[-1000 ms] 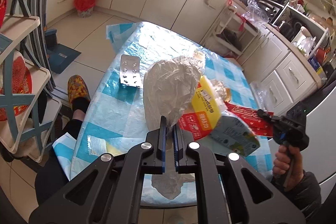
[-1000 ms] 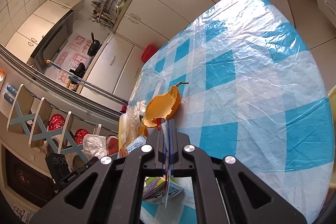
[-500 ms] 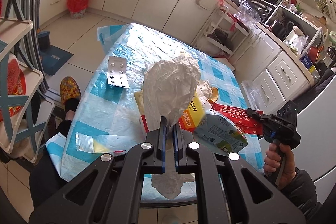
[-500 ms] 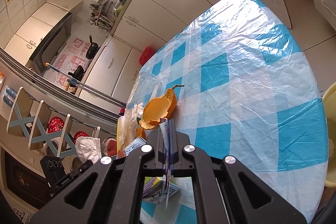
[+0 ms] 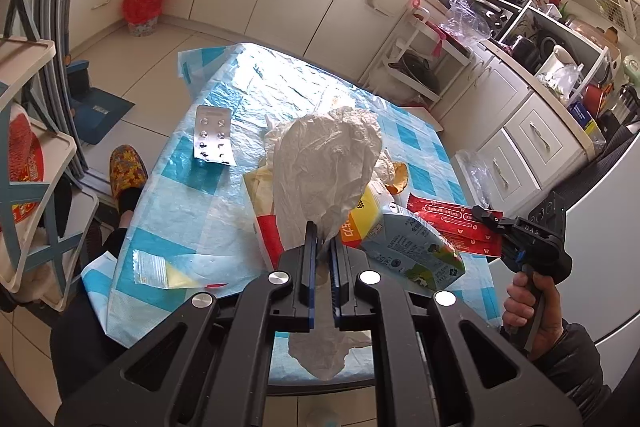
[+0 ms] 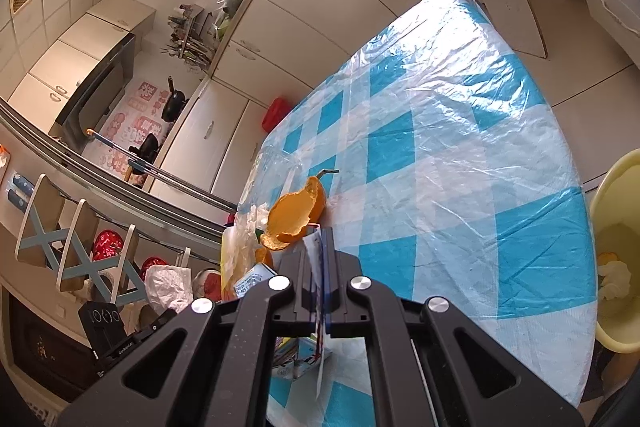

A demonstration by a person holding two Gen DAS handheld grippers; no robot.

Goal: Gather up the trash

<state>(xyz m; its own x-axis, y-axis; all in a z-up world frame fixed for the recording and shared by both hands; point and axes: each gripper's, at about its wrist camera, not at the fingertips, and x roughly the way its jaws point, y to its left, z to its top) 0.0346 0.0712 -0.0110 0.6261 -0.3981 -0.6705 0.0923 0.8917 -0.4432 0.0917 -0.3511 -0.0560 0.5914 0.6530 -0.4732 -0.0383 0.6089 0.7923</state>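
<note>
Left gripper (image 5: 324, 247) pinches a crumpled white plastic bag (image 5: 328, 167), which billows up through the middle of the frame and hangs in a tail below the closed jaws. Right gripper (image 6: 318, 251) is clamped on the thin edge of a light blue carton (image 5: 412, 247); in the left wrist view the carton hangs at lower right of centre, with the person's hand (image 5: 532, 311) on the handle further right.

Behind the bag lie a yellow and red package (image 5: 360, 215) with red characters too small to read, a red wrapper (image 5: 456, 223) and an orange peel (image 6: 296, 215), all on the blue-and-white checked tablecloth (image 6: 440, 155). A silver blister pack (image 5: 212, 135) lies left of centre, a small sachet (image 5: 156, 269) at lower left. A yellow basin (image 6: 612, 251) sits at the right edge of the right wrist view. The bag hides much of the pile.
</note>
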